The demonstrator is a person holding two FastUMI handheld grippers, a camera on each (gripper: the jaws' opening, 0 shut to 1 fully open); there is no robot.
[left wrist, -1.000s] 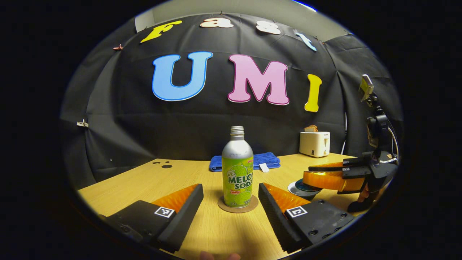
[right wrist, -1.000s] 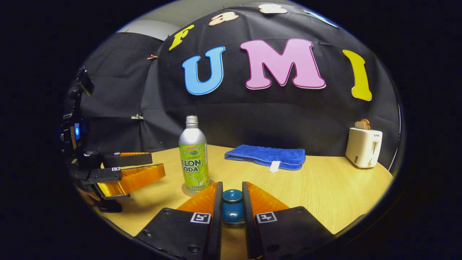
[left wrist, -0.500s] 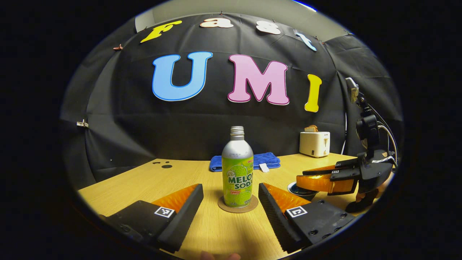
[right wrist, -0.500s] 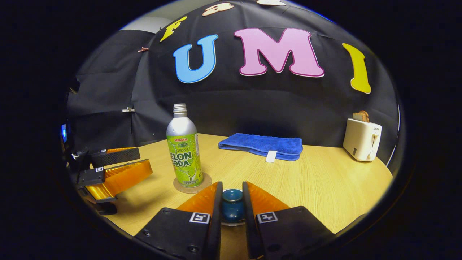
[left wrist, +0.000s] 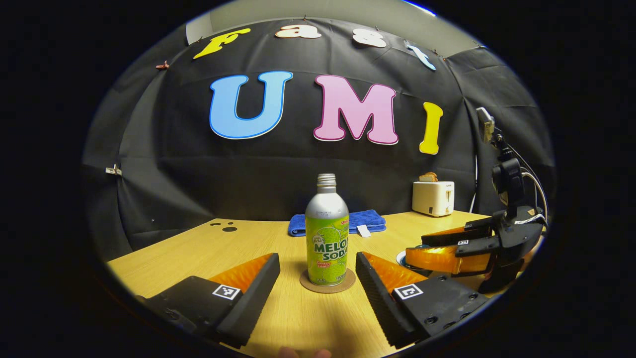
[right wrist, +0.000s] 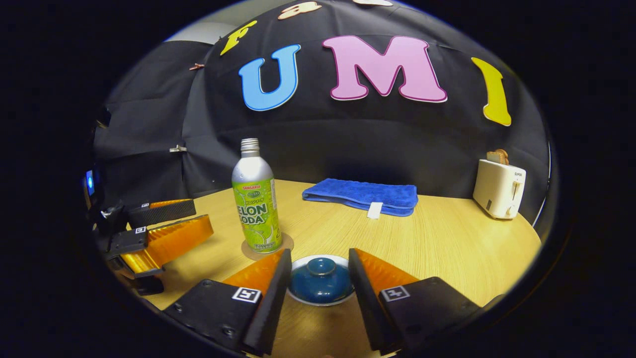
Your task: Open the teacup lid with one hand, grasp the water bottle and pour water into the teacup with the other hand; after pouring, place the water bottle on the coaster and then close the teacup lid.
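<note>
Left gripper view and right gripper view together give one wooden table [right wrist: 447,248], one blue towel [right wrist: 362,195], one toaster [right wrist: 498,189], one water bottle [right wrist: 255,199], one coaster [left wrist: 327,284], one lidded teacup [right wrist: 320,281] and two grippers. The water bottle is taken as the landmark. It is stood upright on the coaster, its long axis vertical, its uncapped neck pointed straight up. The towel is laid behind the bottle, against the wall; the toaster is set farther along the same back edge, well apart from the bottle. The teacup, with its blue lid in place, is seen just beside the coaster, nearer the camera in the right gripper view. The right gripper [right wrist: 319,266] is held around the lid, its fingers spread to either side, apart from it. The left gripper [left wrist: 318,271] is held in front of the bottle with its fingers released wide, and nothing is grasped. No object is placed between the bottle and either gripper.
</note>
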